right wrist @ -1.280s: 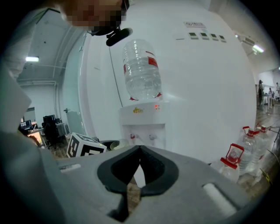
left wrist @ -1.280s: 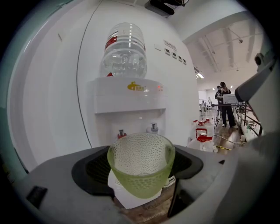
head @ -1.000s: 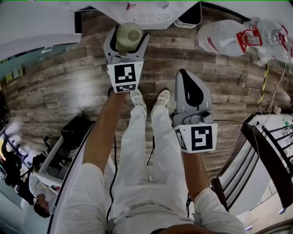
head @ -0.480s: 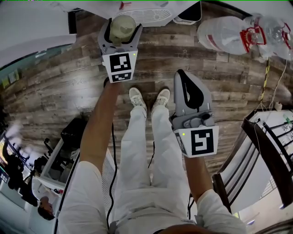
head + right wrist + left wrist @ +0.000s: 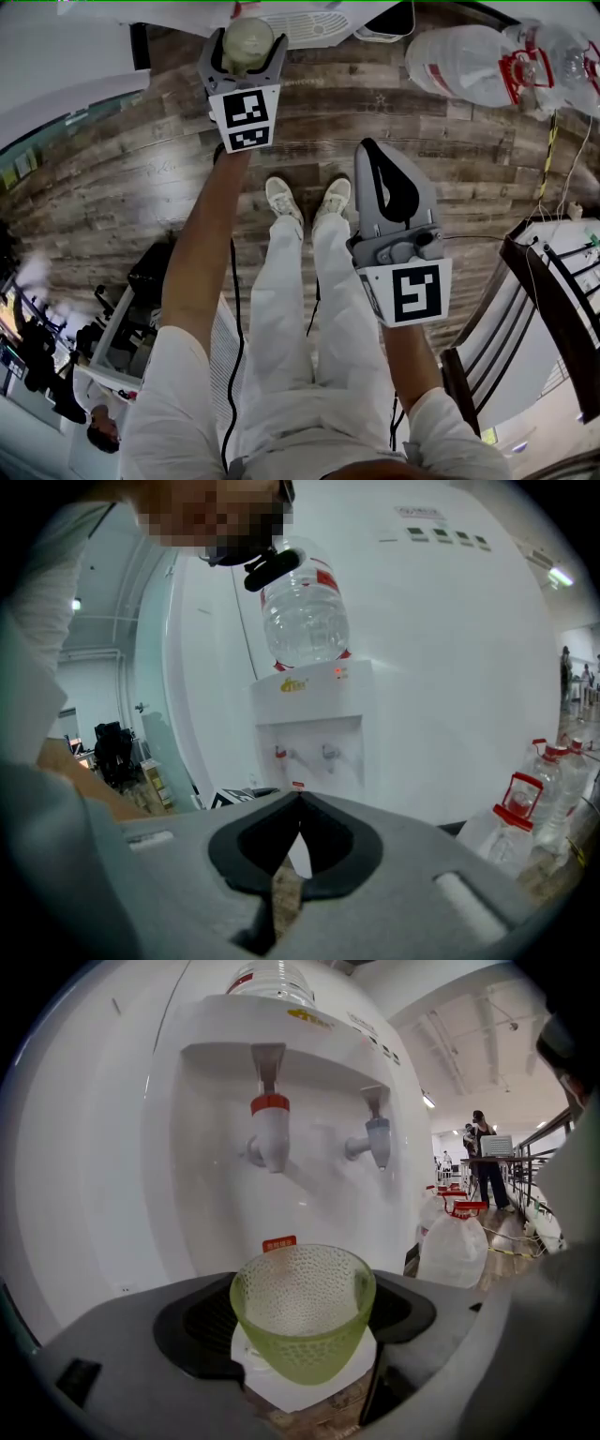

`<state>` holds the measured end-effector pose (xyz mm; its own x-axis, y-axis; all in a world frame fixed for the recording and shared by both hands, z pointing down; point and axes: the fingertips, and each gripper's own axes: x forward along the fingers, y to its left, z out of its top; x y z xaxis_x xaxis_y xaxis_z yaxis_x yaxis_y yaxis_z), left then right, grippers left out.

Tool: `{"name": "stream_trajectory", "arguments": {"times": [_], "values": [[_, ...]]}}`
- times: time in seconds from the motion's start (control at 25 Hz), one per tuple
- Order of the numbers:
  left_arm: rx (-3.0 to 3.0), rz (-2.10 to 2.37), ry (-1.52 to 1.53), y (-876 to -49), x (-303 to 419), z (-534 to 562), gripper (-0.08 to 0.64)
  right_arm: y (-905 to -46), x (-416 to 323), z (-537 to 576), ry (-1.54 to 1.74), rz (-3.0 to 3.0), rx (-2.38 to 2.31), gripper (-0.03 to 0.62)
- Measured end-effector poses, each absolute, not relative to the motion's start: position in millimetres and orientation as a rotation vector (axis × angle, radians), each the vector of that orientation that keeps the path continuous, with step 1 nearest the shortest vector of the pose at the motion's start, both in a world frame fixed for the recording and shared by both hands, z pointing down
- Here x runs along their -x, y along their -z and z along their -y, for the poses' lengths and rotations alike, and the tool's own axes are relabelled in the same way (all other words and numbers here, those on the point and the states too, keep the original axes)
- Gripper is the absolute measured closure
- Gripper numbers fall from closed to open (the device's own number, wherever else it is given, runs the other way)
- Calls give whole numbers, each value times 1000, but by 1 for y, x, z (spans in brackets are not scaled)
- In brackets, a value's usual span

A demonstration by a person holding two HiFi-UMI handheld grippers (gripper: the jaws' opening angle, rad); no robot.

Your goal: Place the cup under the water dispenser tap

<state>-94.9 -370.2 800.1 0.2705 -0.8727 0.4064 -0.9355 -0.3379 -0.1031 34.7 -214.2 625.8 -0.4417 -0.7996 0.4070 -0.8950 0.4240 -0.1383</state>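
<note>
In the head view, the left gripper [image 5: 246, 56] is extended toward the top edge, close to the white base of the water dispenser [image 5: 305, 26]. A pale green cup [image 5: 247, 37] is gripped upright between its fingers. The right gripper [image 5: 368, 150] is held nearer the body, over the wooden floor [image 5: 122, 187], with its fingers closed on nothing. Large water bottles [image 5: 464, 61] are seen on the floor at the upper right, and a dark chair [image 5: 548, 309] at the right edge. In the left gripper view, the textured green glass cup is clamped by its sides between the dark fingers [image 5: 187, 1330], mouth up and empty. The dispenser front fills the background. A red tap [image 5: 270, 1133] and a blue tap [image 5: 378, 1138] are mounted in its recess, higher than the cup, which is lined up closer to the red one. Whether the cup is directly beneath that tap cannot be told. In the right gripper view, the fingers are shut tip to tip. The dispenser, with its inverted bottle [image 5: 302, 611] on top, is seen well ahead.
</note>
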Motion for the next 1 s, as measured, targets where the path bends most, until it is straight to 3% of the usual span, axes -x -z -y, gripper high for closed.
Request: {"name": "stream_trajectory", "arguments": {"times": [1.0], "values": [[-2339, 1711, -623, -826, 98, 391, 146, -622, -38, 213, -462, 2411, -1446, 594]]}}
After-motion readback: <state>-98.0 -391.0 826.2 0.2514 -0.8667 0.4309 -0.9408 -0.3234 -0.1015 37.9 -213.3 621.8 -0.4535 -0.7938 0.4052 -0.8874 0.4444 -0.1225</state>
